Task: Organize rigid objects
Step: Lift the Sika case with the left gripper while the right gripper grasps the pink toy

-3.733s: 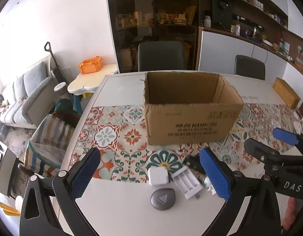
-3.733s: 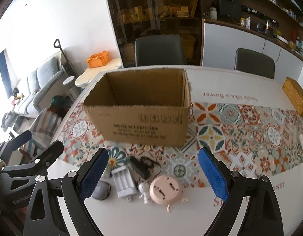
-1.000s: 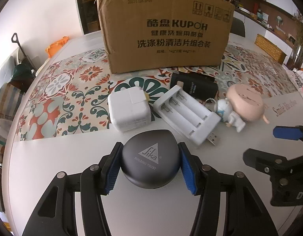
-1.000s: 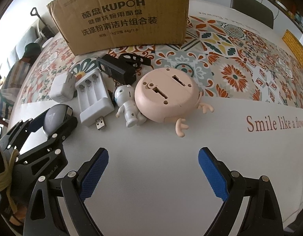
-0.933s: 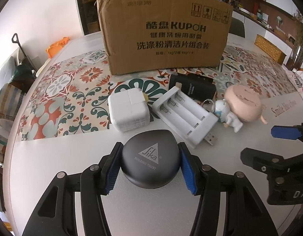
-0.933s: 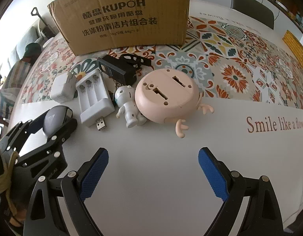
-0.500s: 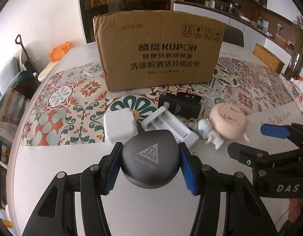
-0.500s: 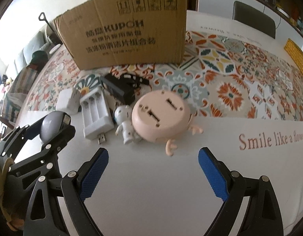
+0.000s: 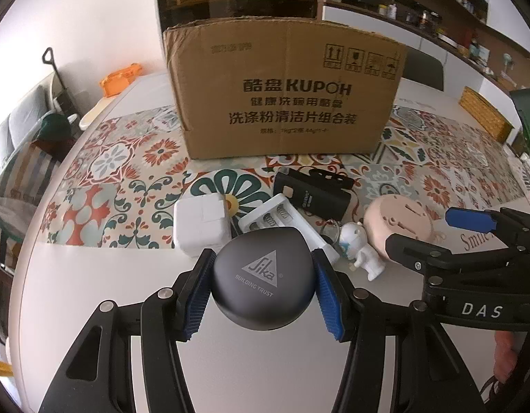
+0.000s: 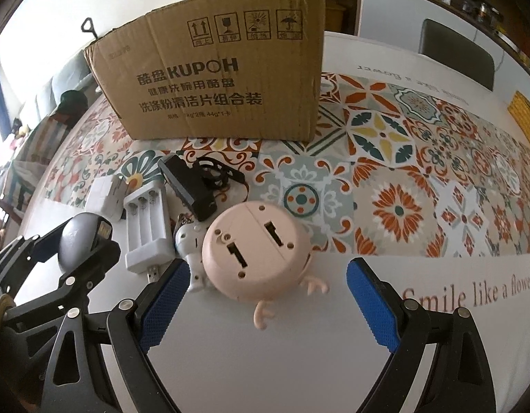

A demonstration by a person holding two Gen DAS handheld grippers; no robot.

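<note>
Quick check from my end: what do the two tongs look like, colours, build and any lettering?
Both are alike: the left tongs and the right tongs have black plastic linkage arms with silver rivets and blue textured pads. White letters "DAS" show on the right one's body; a tan cord is tied round the left one's.

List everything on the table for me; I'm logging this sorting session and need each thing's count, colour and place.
Brown cardboard box: 1, on the patterned runner.
Dark grey rounded Sika case: 1, in left grip.
White cube charger: 1, in front of box.
White plastic battery holder: 1, beside charger.
Black rectangular device: 1, behind holder.
White figurine keychain: 1, beside pink toy.
Pink round toy: 1, underside up.
Left hand-held gripper: shut on case.
Right hand-held gripper: open, by pink toy.
</note>
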